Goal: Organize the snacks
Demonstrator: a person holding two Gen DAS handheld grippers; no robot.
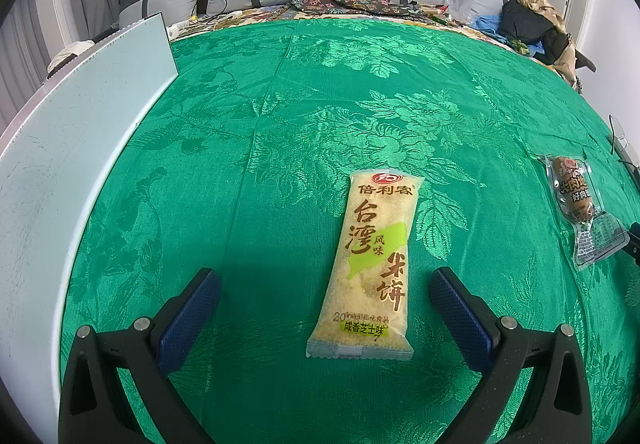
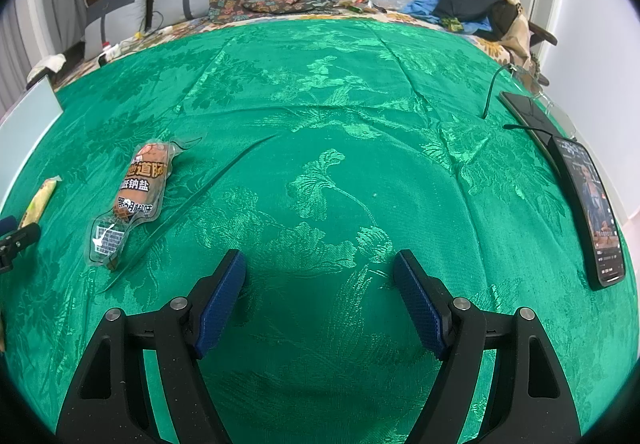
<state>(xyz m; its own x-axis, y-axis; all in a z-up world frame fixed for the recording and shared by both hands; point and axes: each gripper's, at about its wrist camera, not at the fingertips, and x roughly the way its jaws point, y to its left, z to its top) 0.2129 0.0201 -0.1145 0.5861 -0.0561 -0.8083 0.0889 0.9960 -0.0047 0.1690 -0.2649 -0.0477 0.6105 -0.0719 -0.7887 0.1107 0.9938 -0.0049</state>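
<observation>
A yellow rice-cracker packet (image 1: 372, 264) lies flat on the green cloth (image 1: 280, 124), lengthwise between and just ahead of my open left gripper (image 1: 325, 280), nearer the right finger. A sausage in a clear packet (image 1: 580, 204) lies at the right. In the right wrist view the sausage packet (image 2: 132, 192) lies to the left of my open, empty right gripper (image 2: 320, 264), and the yellow packet (image 2: 40, 200) shows at the far left edge beside the left gripper's tip (image 2: 16, 236).
A pale white board or tray (image 1: 60, 164) lies along the left side. A lit phone (image 2: 600, 212) and a second dark device (image 2: 528, 112) with a cable lie at the right edge. Pillows, clothes and bags (image 2: 480, 4) are piled at the back.
</observation>
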